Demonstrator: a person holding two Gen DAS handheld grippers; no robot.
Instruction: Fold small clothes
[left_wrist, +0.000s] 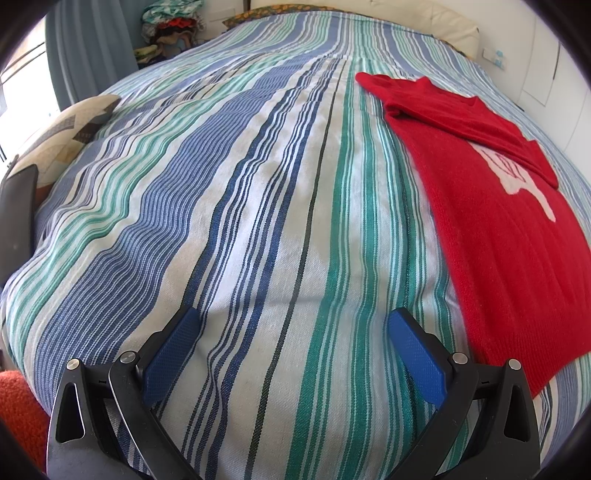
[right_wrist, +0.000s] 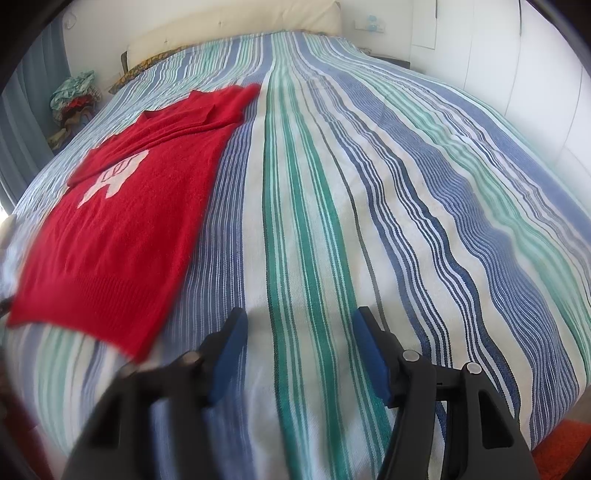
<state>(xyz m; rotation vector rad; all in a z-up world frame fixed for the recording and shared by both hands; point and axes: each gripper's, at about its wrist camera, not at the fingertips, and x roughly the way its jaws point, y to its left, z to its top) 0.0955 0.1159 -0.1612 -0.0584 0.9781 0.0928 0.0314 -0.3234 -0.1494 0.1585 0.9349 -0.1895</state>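
Note:
A small red knit sweater (left_wrist: 491, 229) with a white motif lies flat on the striped bedspread (left_wrist: 258, 221), its sleeves folded across the chest. It is at the right in the left wrist view and at the left in the right wrist view (right_wrist: 122, 229). My left gripper (left_wrist: 293, 317) is open and empty, just left of the sweater's hem. My right gripper (right_wrist: 299, 317) is open and empty, just right of the sweater's lower corner, over the bedspread (right_wrist: 369, 221).
A patterned cushion (left_wrist: 62, 140) and a dark flat object (left_wrist: 18, 218) lie at the bed's left edge. A pile of clothes (left_wrist: 170, 29) sits beyond the far left corner. A cream headboard (right_wrist: 236, 29) and white wardrobe doors (right_wrist: 535, 74) bound the bed.

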